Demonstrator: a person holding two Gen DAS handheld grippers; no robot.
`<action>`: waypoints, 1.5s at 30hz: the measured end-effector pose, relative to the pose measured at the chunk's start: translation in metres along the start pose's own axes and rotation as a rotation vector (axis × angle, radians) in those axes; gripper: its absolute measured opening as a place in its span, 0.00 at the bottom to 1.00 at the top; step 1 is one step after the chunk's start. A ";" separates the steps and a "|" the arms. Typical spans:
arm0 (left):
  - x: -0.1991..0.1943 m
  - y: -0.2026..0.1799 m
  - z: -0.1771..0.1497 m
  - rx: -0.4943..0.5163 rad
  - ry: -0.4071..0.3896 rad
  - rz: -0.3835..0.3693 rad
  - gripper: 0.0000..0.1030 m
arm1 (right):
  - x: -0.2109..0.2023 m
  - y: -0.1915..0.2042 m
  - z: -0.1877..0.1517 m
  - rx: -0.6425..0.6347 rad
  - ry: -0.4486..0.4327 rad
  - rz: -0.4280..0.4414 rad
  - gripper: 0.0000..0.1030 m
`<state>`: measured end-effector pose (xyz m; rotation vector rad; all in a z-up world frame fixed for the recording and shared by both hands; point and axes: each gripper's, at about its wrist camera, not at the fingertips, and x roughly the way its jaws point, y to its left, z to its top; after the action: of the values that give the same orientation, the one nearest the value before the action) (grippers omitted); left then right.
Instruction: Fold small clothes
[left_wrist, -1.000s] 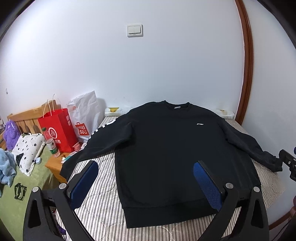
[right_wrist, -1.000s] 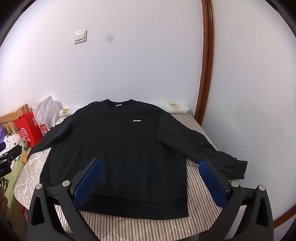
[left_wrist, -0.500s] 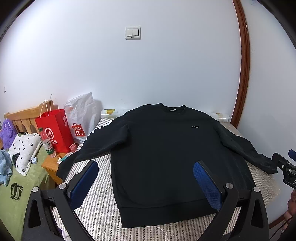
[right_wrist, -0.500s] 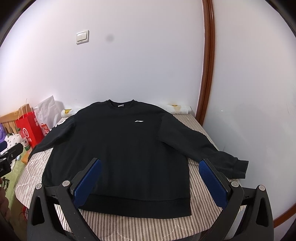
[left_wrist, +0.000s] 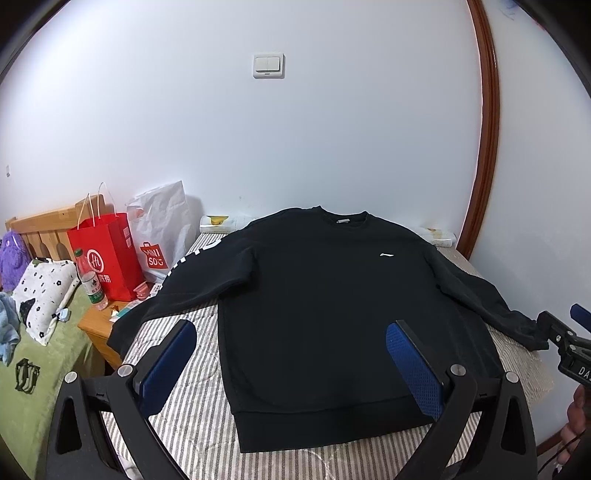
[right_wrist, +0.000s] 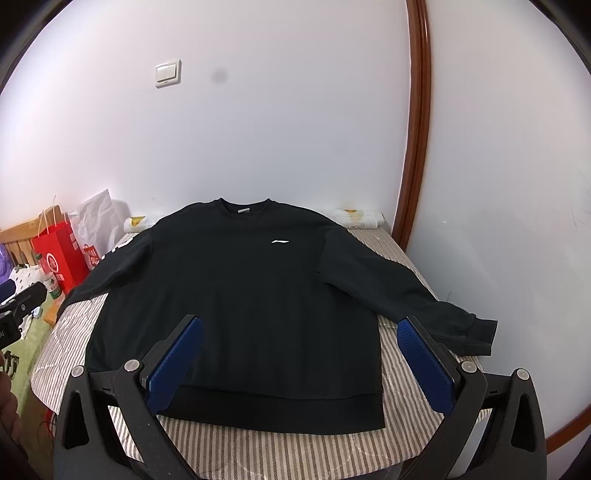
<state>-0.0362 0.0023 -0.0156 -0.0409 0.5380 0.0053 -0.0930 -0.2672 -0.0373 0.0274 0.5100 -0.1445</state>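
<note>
A black long-sleeved sweatshirt (left_wrist: 325, 306) (right_wrist: 236, 295) lies flat and face up on a striped bed cover (left_wrist: 192, 413) (right_wrist: 399, 384), sleeves spread, collar toward the far wall. Its left sleeve (left_wrist: 177, 291) reaches the bed's left edge; its right sleeve cuff (right_wrist: 476, 332) lies at the right edge. My left gripper (left_wrist: 291, 332) hovers open above the hem area, holding nothing. My right gripper (right_wrist: 301, 326) also hovers open over the lower part of the shirt, with nothing between its blue pads (right_wrist: 424, 362). The right gripper's tip (left_wrist: 561, 336) shows at the left wrist view's right edge.
A red paper bag (left_wrist: 101, 254), a white shopping bag (left_wrist: 162, 229) and a bottle (left_wrist: 90, 284) stand on a wooden nightstand (left_wrist: 99, 328) left of the bed. A spotted pillow (left_wrist: 44, 291) lies further left. White walls and a brown door frame (right_wrist: 413, 147) close the far and right sides.
Both grippers have pulled back and risen slightly, so the sweatshirt sits a little farther off. Both stay open; the shirt has not moved.
</note>
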 end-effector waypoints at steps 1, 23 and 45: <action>0.000 0.000 0.000 0.000 0.001 -0.001 1.00 | 0.000 0.001 0.000 -0.002 0.000 0.000 1.00; 0.004 -0.001 0.000 -0.002 0.006 -0.002 1.00 | -0.004 0.009 -0.002 -0.004 -0.017 0.013 1.00; 0.109 0.072 -0.034 -0.165 0.152 -0.033 1.00 | 0.080 0.029 -0.032 -0.059 0.125 -0.040 1.00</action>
<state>0.0389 0.0725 -0.1030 -0.2128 0.6882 0.0142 -0.0352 -0.2474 -0.1043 -0.0317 0.6396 -0.1677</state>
